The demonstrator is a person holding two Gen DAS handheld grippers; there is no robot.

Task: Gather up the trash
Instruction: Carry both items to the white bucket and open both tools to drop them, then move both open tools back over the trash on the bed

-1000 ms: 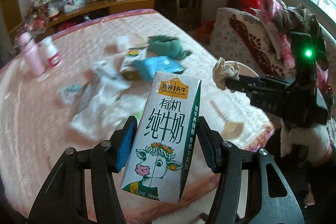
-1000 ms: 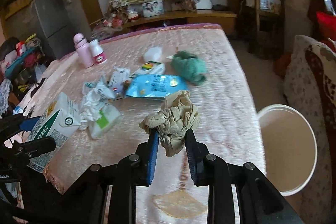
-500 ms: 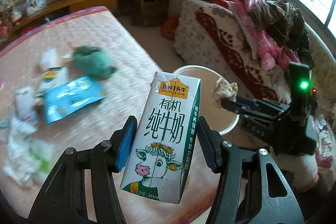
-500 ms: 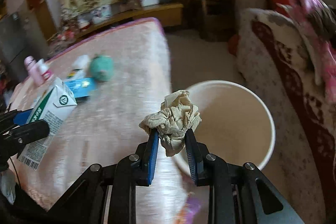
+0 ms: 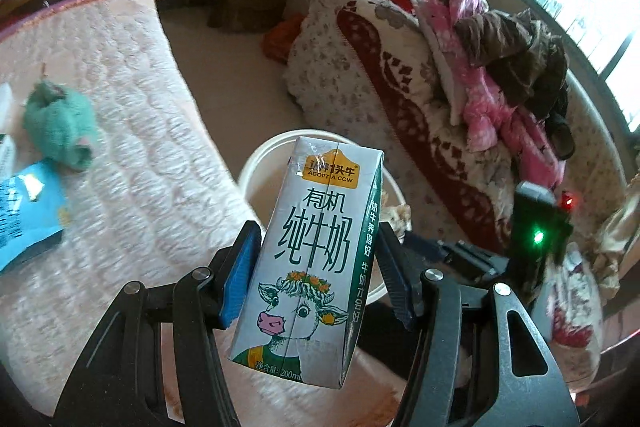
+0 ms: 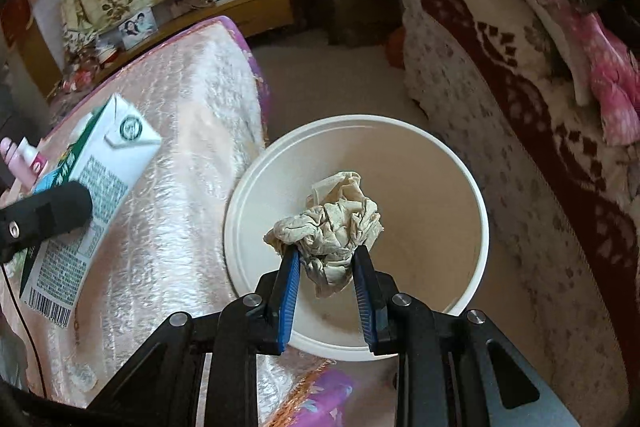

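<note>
- The left gripper (image 5: 318, 275) was clenched on a milk carton (image 5: 312, 263), its blue pads pressed against the carton's two narrow sides.
- The carton stood nearly upright in the left wrist view, tilted slightly to the right, its cow picture and green print facing the camera.
- From that camera the carton hid part of a white bucket (image 5: 256, 163) on the floor beyond it, beside the table's edge.
- The right gripper (image 6: 326, 291) was grasping a crumpled wad of beige paper (image 6: 332, 227) between its blue pads.
- In the right wrist view the wad hung over the open mouth of the bucket (image 6: 476, 195), whose inside looked bare apart from a few specks.
- The same view showed the carton (image 6: 96, 187) at the left, held over the table (image 6: 192, 155) by the dark finger of the left gripper, barcode end lowest.
- The table (image 5: 132, 131) wore a pink quilted cover.
- On it, in the left wrist view, lay a green knitted bundle (image 5: 60, 125) and, just beside it, a blue packet (image 5: 24, 215) at the frame's left edge.
- A pink bottle (image 6: 16, 163) showed at the far left of the right wrist view, partly cut off.
- A sofa (image 6: 520, 131) in a red and cream patterned cover stood to the right of the bucket, with pink clothing (image 6: 600, 67) heaped on it.
- The right gripper's body, with a green light, appeared at the right of the left wrist view, well behind the carton.
</note>
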